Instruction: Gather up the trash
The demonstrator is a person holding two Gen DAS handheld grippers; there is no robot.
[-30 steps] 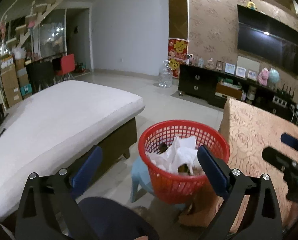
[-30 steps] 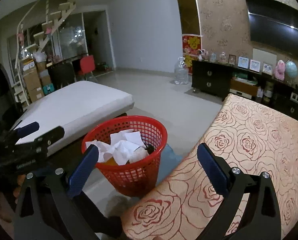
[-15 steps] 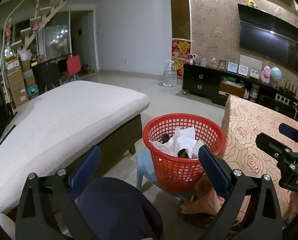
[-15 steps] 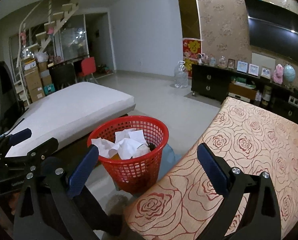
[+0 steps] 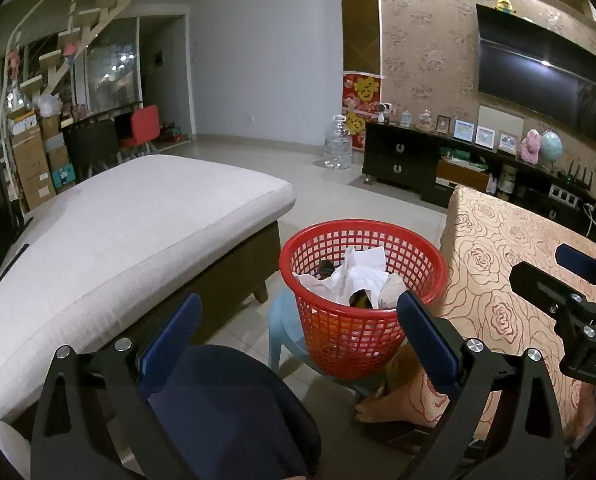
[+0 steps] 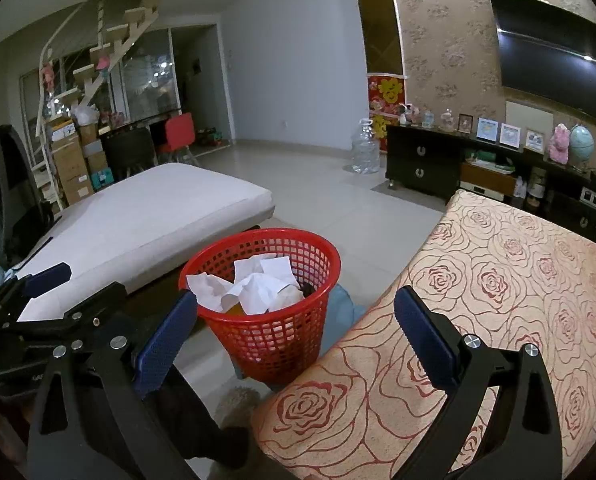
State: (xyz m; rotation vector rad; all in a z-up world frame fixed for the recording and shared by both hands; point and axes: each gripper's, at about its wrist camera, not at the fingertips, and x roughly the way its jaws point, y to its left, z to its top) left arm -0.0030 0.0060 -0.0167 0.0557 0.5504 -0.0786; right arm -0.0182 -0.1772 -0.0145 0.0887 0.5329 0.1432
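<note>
Trash [image 5: 360,278] fills red basket [image 5: 362,332] between daybed [image 5: 129,216] and table edge [image 5: 448,220]

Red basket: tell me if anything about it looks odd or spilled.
The red basket sits perched on a small blue stool rather than the floor. Crumpled white paper stays inside the rim; nothing spilled.

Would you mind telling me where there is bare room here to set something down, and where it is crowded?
The rose-patterned tablecloth is bare across its visible top, right of the red basket. The white cushion left of the basket is mostly bare too. The basket is crowded with crumpled paper. The left gripper and right gripper are both open and hold nothing.
</note>
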